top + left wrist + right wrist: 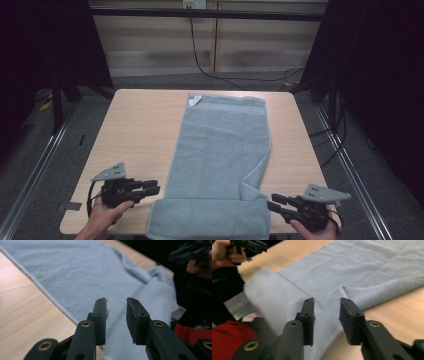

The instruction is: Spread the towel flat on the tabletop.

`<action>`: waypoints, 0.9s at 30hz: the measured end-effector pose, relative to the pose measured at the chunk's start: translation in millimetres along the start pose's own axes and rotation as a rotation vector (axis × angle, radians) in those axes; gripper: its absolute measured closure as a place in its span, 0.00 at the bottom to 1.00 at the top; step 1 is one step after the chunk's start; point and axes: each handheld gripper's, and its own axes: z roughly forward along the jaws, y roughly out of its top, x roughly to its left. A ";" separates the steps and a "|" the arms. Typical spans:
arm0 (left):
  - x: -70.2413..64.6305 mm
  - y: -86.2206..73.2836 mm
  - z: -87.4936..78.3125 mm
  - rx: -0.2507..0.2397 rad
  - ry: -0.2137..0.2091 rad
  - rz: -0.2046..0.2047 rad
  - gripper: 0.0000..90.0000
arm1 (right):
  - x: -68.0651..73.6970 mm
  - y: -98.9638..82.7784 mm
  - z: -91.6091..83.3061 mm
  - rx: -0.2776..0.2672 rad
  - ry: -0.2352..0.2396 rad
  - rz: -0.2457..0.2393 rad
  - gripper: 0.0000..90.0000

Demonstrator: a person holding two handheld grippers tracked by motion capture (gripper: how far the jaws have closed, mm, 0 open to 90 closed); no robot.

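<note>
towel (220, 150): pale blue, lying lengthwise down the middle of the table (135, 130), near end folded back over itself at the front edge, white tag at the far corner. my left claw (154, 188): just beside the fold's left end, jaws parted, nothing held. my right claw (272, 206): at the fold's right end, jaws parted, empty.

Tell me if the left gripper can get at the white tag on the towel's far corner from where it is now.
Probably yes, with a long reach. The left gripper sits open at the near edge, while the tag lies at the towel's far end. Nothing stands between them on the table.
</note>
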 end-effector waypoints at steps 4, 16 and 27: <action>23.4 16.8 37.2 0.081 0.043 0.006 0.75 | -17.9 19.1 46.3 0.063 0.038 0.000 0.69; 29.2 17.5 90.3 0.207 0.108 0.097 0.74 | -27.2 19.9 102.5 0.243 0.020 -0.037 0.95; 21.5 -5.2 51.1 0.201 0.180 0.080 0.77 | -30.9 -6.9 35.1 0.105 -0.081 0.070 0.96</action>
